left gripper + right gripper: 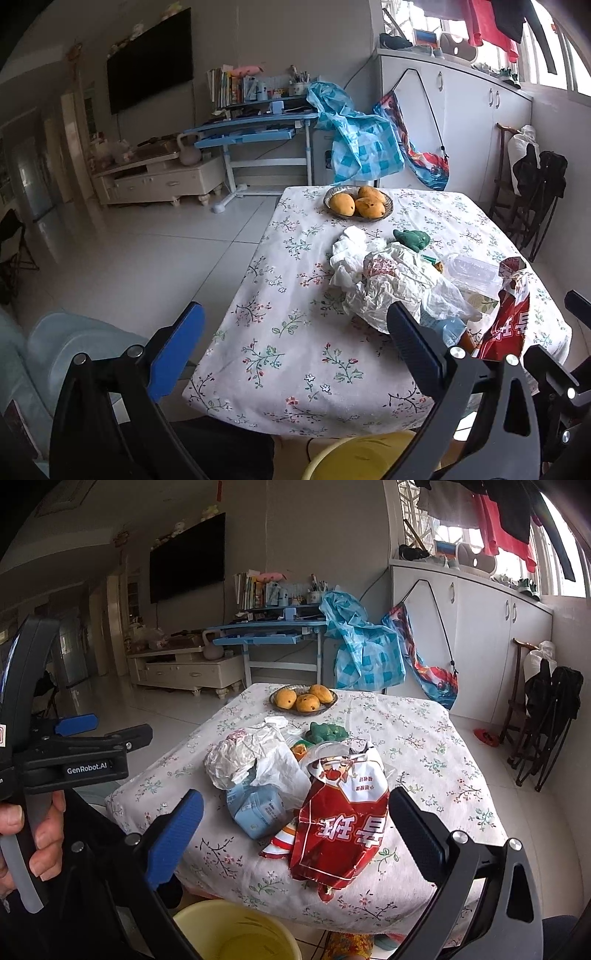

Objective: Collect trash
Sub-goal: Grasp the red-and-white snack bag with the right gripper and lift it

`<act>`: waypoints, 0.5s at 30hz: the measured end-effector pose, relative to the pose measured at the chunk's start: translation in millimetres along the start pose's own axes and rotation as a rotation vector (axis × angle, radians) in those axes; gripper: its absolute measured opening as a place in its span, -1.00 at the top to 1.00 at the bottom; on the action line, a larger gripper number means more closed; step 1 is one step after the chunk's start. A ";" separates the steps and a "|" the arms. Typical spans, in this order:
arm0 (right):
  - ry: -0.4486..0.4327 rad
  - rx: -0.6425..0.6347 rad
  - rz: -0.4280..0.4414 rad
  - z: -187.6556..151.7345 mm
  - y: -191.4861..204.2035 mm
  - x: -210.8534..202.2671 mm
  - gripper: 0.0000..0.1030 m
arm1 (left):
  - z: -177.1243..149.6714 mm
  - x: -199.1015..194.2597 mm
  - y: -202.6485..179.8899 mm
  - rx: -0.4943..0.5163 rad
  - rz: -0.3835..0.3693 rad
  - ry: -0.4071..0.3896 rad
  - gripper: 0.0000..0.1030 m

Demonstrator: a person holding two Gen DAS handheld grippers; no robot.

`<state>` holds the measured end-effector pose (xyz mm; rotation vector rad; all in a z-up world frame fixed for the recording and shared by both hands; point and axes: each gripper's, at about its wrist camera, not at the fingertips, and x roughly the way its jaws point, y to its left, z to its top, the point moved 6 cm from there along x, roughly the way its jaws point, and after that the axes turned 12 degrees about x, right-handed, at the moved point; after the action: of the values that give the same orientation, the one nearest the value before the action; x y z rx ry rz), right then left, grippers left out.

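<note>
A pile of trash lies on the floral-clothed table (280, 325) (424, 746): a red snack bag (340, 827) (508, 325), a crumpled white wrapper (240, 757) (391, 288), white tissue (351, 251), a light blue pack (258, 808) and a clear plastic bottle (472, 269). A yellow bin (232, 934) (354, 458) stands below the table's near edge. My left gripper (295, 332) is open and empty, above the table's near left part. My right gripper (295, 819) is open and empty, its fingers to either side of the red bag, apart from it.
A bowl of mangoes (358, 205) (304, 698) sits at the table's far end, a green toy (412, 238) behind the pile. A folded chair (546, 716) stands to the right, a blue desk (251, 133) and TV cabinet (159, 181) beyond.
</note>
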<state>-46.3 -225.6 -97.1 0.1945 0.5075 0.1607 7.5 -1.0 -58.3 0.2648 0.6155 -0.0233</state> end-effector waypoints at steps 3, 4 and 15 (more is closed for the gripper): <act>0.005 0.003 0.002 -0.1 -0.1 0.4 -0.87 | -0.1 0.1 -0.1 0.000 -0.001 0.001 -0.86; 0.006 0.005 0.003 -0.2 -0.4 0.6 -0.87 | -0.2 0.3 -0.2 0.000 0.000 0.001 -0.86; 0.013 0.013 0.006 -1.1 -1.6 0.5 -0.87 | -0.5 1.1 0.3 -0.003 0.000 0.002 -0.86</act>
<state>-46.3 -226.9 -98.6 0.2076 0.5208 0.1647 8.2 -0.5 -59.3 0.2622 0.6170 -0.0220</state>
